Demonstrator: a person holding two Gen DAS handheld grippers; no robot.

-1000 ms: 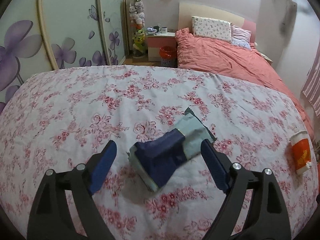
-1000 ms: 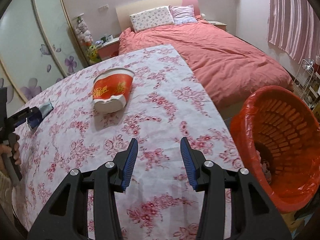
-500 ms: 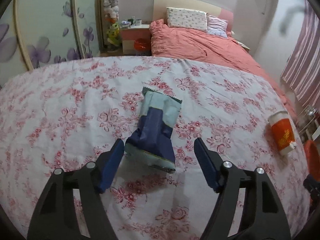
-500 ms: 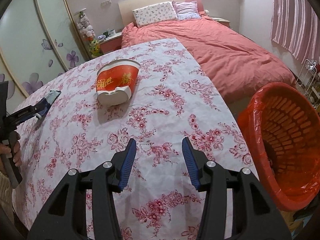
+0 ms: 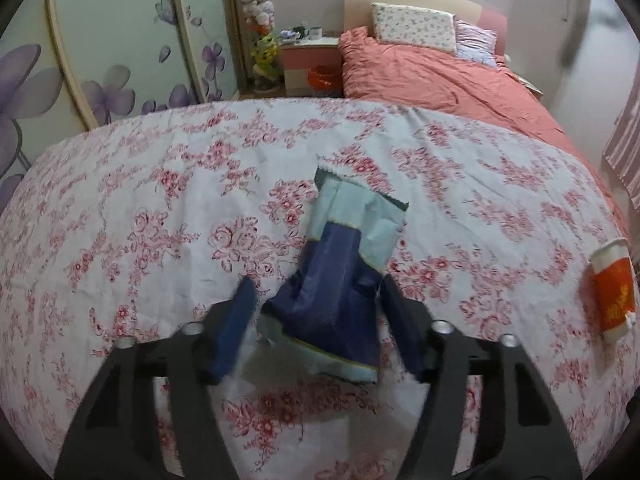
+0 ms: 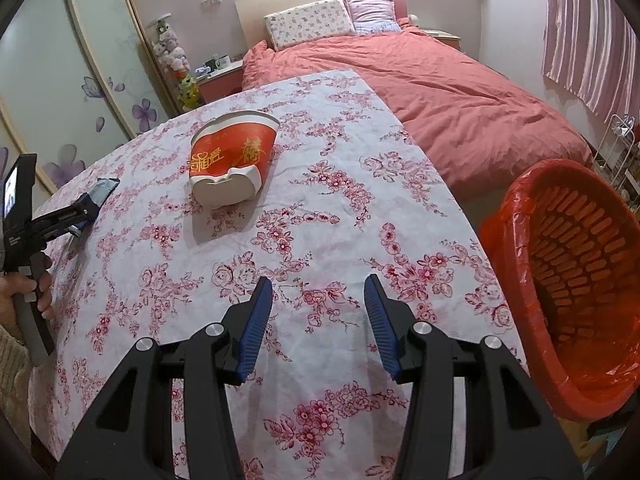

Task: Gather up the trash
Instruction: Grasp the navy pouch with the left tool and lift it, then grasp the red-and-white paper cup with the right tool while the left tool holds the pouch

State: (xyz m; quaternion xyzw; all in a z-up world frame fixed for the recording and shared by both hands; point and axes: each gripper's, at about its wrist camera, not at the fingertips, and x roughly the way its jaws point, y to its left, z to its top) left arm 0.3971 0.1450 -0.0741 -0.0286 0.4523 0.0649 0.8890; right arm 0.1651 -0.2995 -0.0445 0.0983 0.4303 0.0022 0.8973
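A crumpled dark blue and pale green snack wrapper (image 5: 340, 280) lies on the floral tablecloth (image 5: 160, 220). My left gripper (image 5: 316, 283) straddles its near end and its jaws are closing. The right finger touches the wrapper's edge, while the left finger (image 5: 240, 308) still stands a little off it. The right wrist view shows the wrapper (image 6: 105, 186) far left at the left gripper's tips (image 6: 86, 210). A crushed red and white paper cup (image 6: 232, 160) lies on its side mid-table. My right gripper (image 6: 318, 284) hovers open over bare cloth with nothing between its fingers.
A red basket lined with a red bag (image 6: 580, 280) stands off the table's right edge. The paper cup (image 5: 612, 292) is at the far right in the left wrist view. A bed (image 6: 440, 92) lies beyond the table, and a person's hand (image 6: 24, 288) holds the left gripper.
The left gripper has moved in over the wrapper and its fingers have narrowed around it. The right gripper has stayed about where it was, still open.
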